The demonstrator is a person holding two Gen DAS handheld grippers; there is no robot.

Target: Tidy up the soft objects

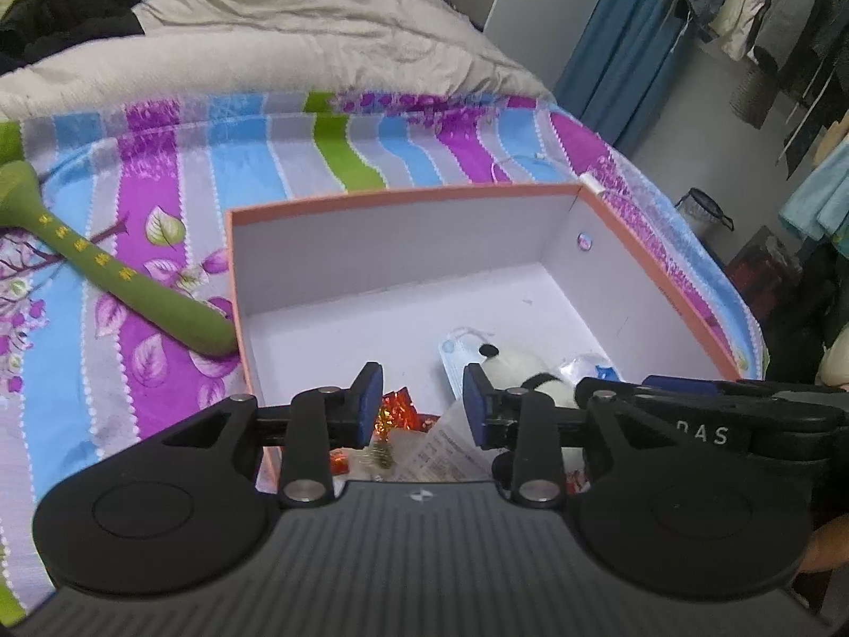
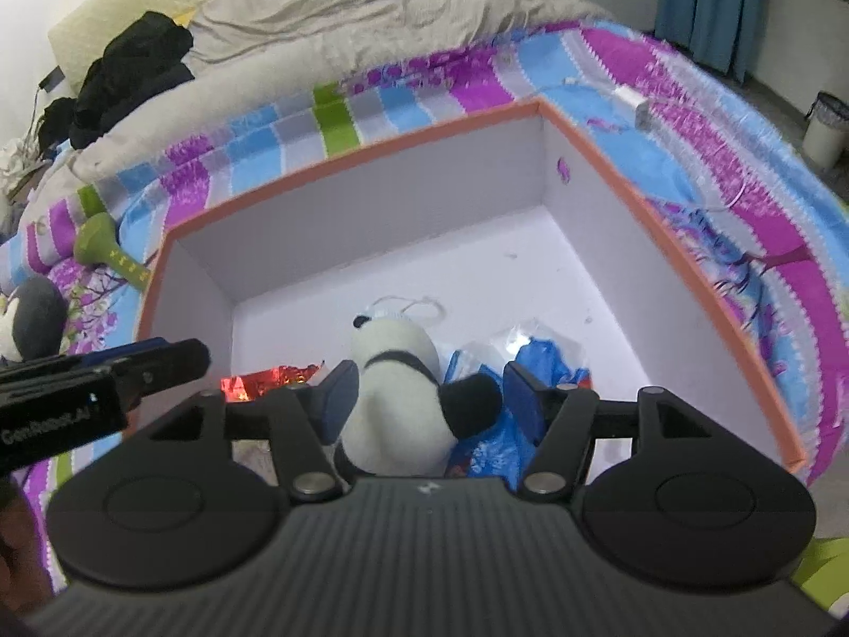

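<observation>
Seen from the left wrist, the left gripper (image 1: 423, 403) fills the bottom of the frame with its blue pads apart and nothing pinched between them; below the gap lie a shiny red foil wrapper (image 1: 395, 410) and a printed slip of paper (image 1: 451, 448). All of it sits in the open box (image 1: 403, 196) (orange rim, pale inside) at the centre, which rests on a striped bedsheet (image 1: 159, 170). A panda plush (image 1: 517, 369) lies on the box floor at lower centre, just right of the gap, beside clear plastic packets (image 1: 589, 366). A green long-handled massager (image 1: 114, 270) lies on the sheet at the left, its handle end touching the box's outer wall. From the right wrist, the right gripper (image 2: 431, 401) holds its jaws wide, and the panda plush (image 2: 392, 371) lies between them on the box floor; whether the left pad touches its side I cannot tell, and the right pad stands clear. Blue plastic bags (image 2: 530, 366) lie right of it, the foil wrapper (image 2: 265, 379) left. The left gripper (image 2: 132, 371) pokes in from the left edge, and a grey penguin plush (image 2: 29, 324) sits on the sheet outside the box (image 2: 345, 156).
</observation>
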